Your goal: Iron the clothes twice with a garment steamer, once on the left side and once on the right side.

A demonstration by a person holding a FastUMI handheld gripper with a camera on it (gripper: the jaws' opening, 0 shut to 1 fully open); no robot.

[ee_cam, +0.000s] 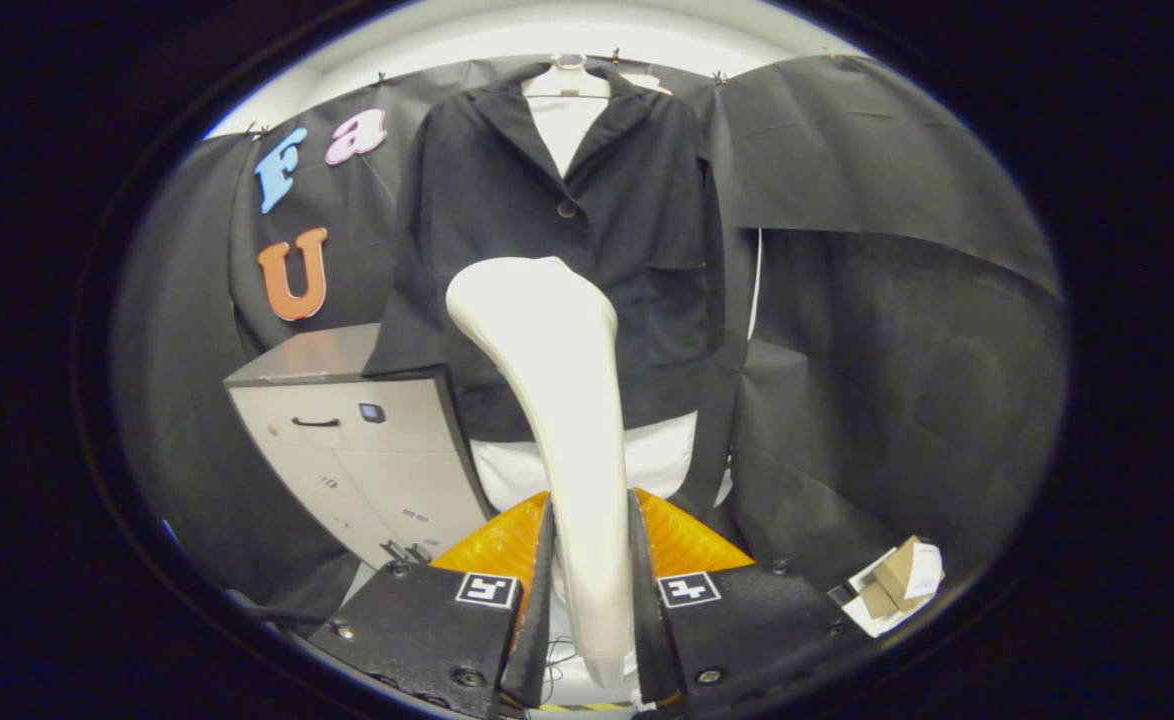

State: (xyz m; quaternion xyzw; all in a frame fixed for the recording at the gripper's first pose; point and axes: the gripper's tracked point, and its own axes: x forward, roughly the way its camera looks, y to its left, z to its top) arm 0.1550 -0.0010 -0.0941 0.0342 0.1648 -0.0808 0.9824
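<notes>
Between the fingers, nearest of all, the handle of the white garment steamer [547, 400], clamped from both sides by the gripper [592, 600]. Both fingers [537, 600] pressed flat against the handle, with no gap on either side. Rising from the grip and leaning a little left, then widening into a broad rounded head. A thin cord just visible below the handle, between the finger bases.

Just beyond the fingertips, and behind the steamer's neck, the lower hem of a white garment [662, 455] hanging under a dark jacket [507, 200]. Steamer head set in front of the jacket's lower middle, under the single button [567, 209]; whether touching the cloth or held just off it, cannot tell. Jacket hung upright on a pale hanger [567, 85], lapels open over the white layer at the collar, a patch pocket on the side right of the steamer head.

Left of the steamer and below the jacket's sleeve, a pale grey cabinet [357, 450] with a dark handle on its upper drawer and a small square panel beside it; sleeve cuff resting at the cabinet's top rear corner.

Right of the gripper, low down, a small heap of cardboard and white paper [892, 585], well apart from the steamer.

Farthest back, black cloth wall [887, 330] behind everything, draped in folds.
</notes>
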